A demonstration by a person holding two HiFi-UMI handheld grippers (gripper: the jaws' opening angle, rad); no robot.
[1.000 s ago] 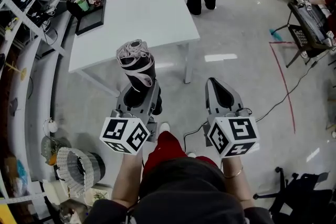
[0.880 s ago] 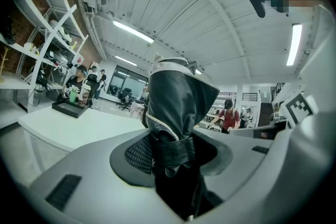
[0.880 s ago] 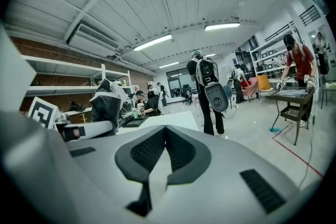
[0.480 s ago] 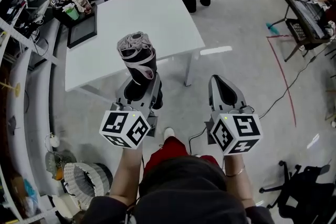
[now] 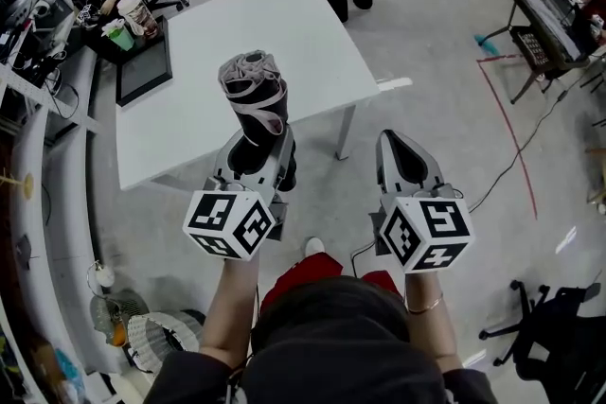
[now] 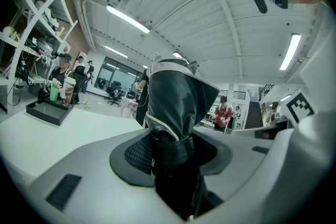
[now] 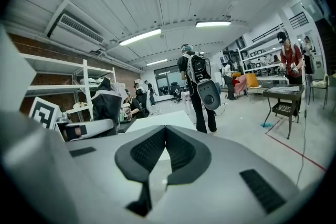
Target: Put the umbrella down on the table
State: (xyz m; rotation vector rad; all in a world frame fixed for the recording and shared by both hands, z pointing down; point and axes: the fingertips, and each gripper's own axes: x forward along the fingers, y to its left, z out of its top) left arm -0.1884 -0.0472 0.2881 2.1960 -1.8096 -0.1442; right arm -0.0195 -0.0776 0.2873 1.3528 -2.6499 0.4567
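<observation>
Lab hall, metal shelving (image 7: 84,86), equipment stand (image 7: 283,93), strip lights (image 7: 139,36)

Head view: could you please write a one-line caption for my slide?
Left gripper holds a folded umbrella upright before a white table; right gripper shut and empty.

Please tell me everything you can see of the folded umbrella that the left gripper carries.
The folded black fabric umbrella with pale grey edging is compact, its canopy bunched in loose folds with a pale strap around it. It stands roughly upright, its lower end clamped between the jaws of the left gripper; nothing else touches it. It is held in the air by the white rectangular table, not resting on it.
</observation>
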